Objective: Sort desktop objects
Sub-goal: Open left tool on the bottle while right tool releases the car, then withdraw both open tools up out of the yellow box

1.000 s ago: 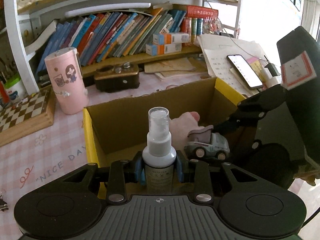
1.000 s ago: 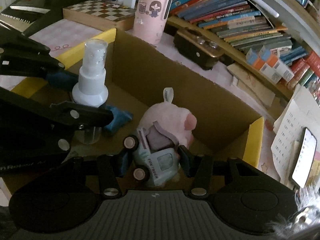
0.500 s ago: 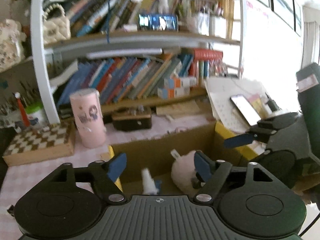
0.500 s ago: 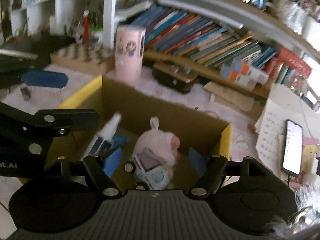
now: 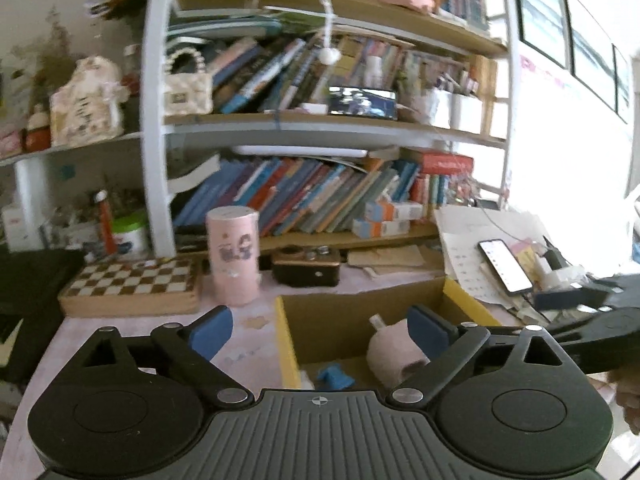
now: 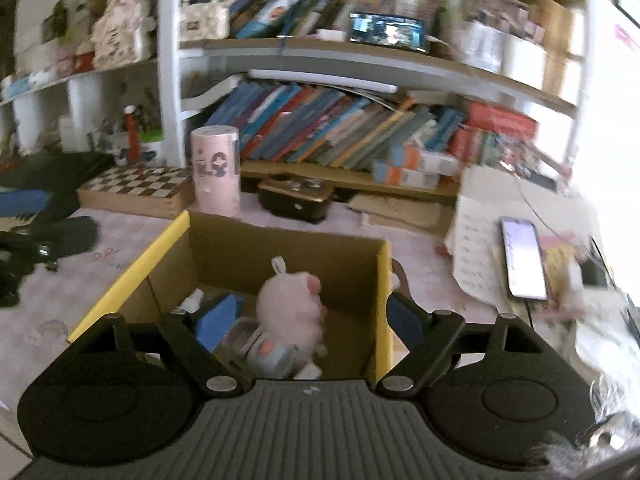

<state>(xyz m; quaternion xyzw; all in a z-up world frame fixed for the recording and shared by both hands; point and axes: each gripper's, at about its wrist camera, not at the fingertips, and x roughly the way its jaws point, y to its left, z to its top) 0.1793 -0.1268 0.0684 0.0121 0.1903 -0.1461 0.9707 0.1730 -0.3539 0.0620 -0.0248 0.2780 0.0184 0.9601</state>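
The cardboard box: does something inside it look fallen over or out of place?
Yes. In the cardboard box, the spray bottle lies on its side near the left wall, not upright. The toy truck seems tipped against the pink plush. Both grippers, left and right, are open and empty.

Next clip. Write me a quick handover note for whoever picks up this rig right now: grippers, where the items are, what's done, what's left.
Left gripper: open, holds nothing, above the near edge of the box.
Right gripper: open, holds nothing, over the box.
In the box: spray bottle lying down, pink plush, toy truck in front of the plush, a blue item.
Done: those items are boxed.
Left: none clearly in view to sort; pink canister, chessboard and phone sit on the desk outside the box.
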